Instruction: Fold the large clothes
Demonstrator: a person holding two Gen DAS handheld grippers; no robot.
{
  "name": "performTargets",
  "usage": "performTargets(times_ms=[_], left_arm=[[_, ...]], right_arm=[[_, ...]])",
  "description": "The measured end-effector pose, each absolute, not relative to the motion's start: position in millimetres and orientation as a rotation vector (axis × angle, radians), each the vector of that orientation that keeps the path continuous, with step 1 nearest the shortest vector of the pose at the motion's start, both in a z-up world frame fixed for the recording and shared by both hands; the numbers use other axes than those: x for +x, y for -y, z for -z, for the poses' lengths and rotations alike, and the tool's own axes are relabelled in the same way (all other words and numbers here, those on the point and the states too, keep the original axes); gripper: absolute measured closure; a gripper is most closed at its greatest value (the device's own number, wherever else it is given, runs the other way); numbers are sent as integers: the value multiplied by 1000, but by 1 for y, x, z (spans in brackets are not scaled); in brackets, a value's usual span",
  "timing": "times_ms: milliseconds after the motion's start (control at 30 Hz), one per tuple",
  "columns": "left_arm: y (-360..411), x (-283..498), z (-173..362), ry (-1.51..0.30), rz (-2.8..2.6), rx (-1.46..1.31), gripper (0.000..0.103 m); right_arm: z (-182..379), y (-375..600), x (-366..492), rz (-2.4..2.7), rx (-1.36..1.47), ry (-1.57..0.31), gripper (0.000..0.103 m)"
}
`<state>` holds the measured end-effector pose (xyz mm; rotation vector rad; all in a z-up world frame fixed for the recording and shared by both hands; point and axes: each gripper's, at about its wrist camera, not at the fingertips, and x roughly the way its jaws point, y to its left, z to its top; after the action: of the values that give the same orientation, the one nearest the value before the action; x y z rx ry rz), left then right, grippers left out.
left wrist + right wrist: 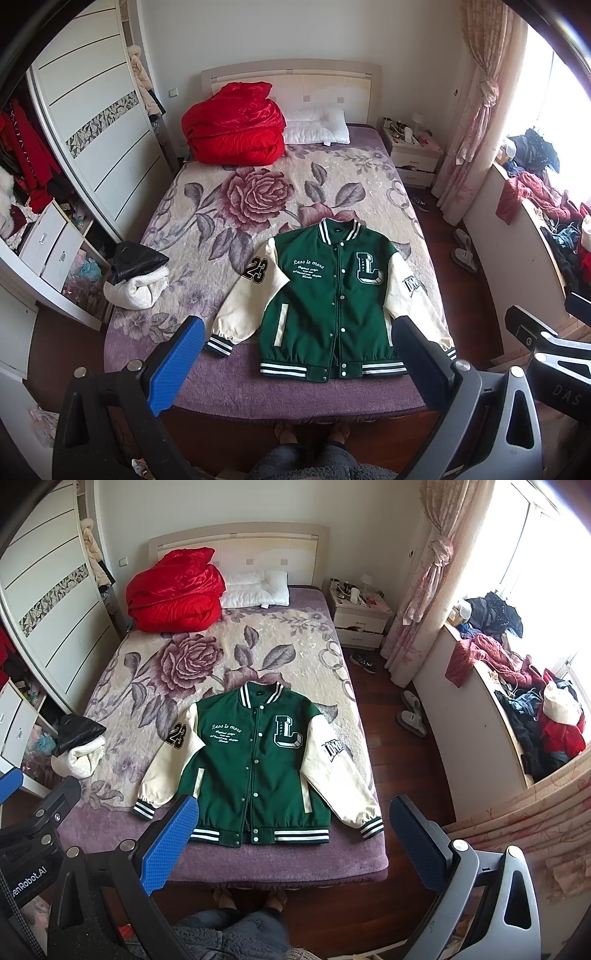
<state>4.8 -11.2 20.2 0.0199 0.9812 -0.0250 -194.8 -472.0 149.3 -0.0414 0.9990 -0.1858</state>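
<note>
A green varsity jacket (pixel 328 291) (pixel 255 760) with cream sleeves lies flat, front up and buttoned, near the foot of the bed (pixel 221 391) (pixel 110 834). Its collar points to the headboard and both sleeves angle outward. My left gripper (pixel 299 354) hovers open above the foot of the bed, its blue fingers (pixel 177 365) well apart, nothing between them. My right gripper (pixel 293 842) is also open and empty, held above the jacket's hem. The other gripper's frame shows at each view's side edge.
A red duvet (pixel 232 129) and white pillow (pixel 317 127) sit at the headboard. A black and cream folded garment (pixel 136 277) lies at the bed's left edge. An open wardrobe (pixel 44 184) stands left; a nightstand (pixel 360 618), slippers (pixel 412 712) and a clothes-piled ledge (pixel 517 694) right. A person's feet (pixel 251 899) stand at the bed's foot.
</note>
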Motion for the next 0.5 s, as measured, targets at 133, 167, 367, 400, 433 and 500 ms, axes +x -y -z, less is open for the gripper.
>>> performTargets(times_ms=[133,167,367,400,433,500], left_arm=[[11,4,-20,-980,26,21,0],[11,4,-20,-980,27,21,0],[10,4,-20,-977,25,18,0],[11,4,-19,-978,26,19,0],[11,4,-19,-978,26,21,0],[11,5,-20,-978,26,20,0]], right_arm=[[-150,473,-195,185,-41,-997,0],[-148,473,-196,184,-40,-997,0],[-147,473,-197,182,-41,-996,0],[-148,473,-197,182,-41,-996,0],[-150,474,-196,182,-41,-995,0],[-147,472,-198,183,-40,-994,0]])
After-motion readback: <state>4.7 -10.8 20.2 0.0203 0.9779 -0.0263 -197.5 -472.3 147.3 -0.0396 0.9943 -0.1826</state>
